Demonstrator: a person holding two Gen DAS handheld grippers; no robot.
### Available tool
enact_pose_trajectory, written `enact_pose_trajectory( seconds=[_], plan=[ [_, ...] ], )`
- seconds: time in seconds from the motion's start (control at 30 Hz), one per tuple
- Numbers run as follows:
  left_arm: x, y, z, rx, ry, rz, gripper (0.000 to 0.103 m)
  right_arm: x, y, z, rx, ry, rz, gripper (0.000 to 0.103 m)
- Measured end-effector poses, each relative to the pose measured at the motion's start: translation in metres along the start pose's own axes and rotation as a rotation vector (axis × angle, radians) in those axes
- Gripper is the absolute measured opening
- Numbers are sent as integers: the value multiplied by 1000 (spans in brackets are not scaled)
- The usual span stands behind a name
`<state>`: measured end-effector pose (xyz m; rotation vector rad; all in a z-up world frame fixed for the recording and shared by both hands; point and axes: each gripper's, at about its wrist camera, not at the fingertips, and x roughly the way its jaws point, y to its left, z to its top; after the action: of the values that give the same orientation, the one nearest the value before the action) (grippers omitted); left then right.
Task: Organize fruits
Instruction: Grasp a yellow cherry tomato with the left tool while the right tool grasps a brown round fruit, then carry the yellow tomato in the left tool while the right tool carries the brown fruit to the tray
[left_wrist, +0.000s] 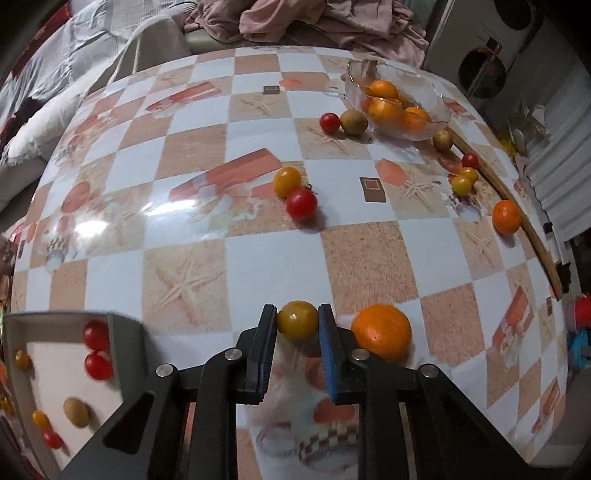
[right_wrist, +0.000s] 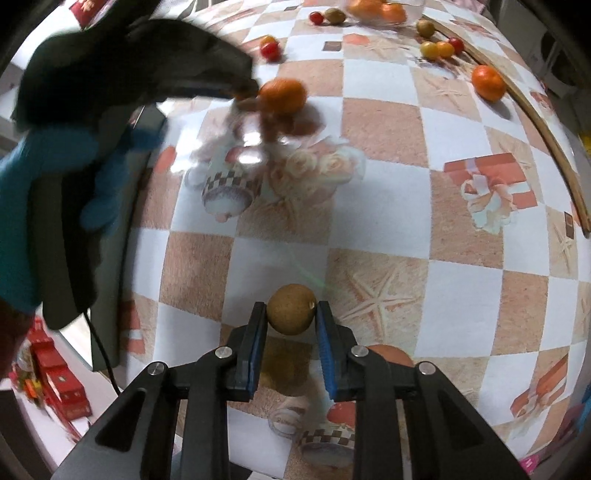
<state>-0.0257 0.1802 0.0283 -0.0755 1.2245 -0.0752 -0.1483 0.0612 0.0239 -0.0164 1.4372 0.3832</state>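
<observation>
My left gripper (left_wrist: 297, 320) is shut on a yellow cherry tomato (left_wrist: 297, 319) just above the table, next to an orange (left_wrist: 381, 332). A grey tray (left_wrist: 127, 339) at lower left holds red and yellow tomatoes and a brown fruit (left_wrist: 76, 411). My right gripper (right_wrist: 290, 309) is shut on a brown round fruit (right_wrist: 291, 308) above the table. The left gripper and its gloved hand (right_wrist: 110, 96) show blurred at upper left in the right wrist view, beside the orange (right_wrist: 282, 96). A glass bowl (left_wrist: 399, 96) at the far right holds oranges.
Loose tomatoes (left_wrist: 295, 192), brown fruits (left_wrist: 353, 121) and another orange (left_wrist: 506, 217) lie scattered on the checked tablecloth (left_wrist: 258, 258). A wooden strip (left_wrist: 517, 206) runs along the right table edge. Bedding and clothes lie beyond the table.
</observation>
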Motion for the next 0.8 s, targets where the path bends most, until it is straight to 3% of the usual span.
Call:
enact_pose_trajectory(
  seconds=[0.43, 0.8],
  plan=[
    [-58, 20, -48, -31, -14, -10, 24, -15, -12, 16, 16, -26, 21, 29],
    [-95, 55, -82, -124, -45, 30, 24, -8, 19, 42, -67, -38, 23, 29]
  ],
)
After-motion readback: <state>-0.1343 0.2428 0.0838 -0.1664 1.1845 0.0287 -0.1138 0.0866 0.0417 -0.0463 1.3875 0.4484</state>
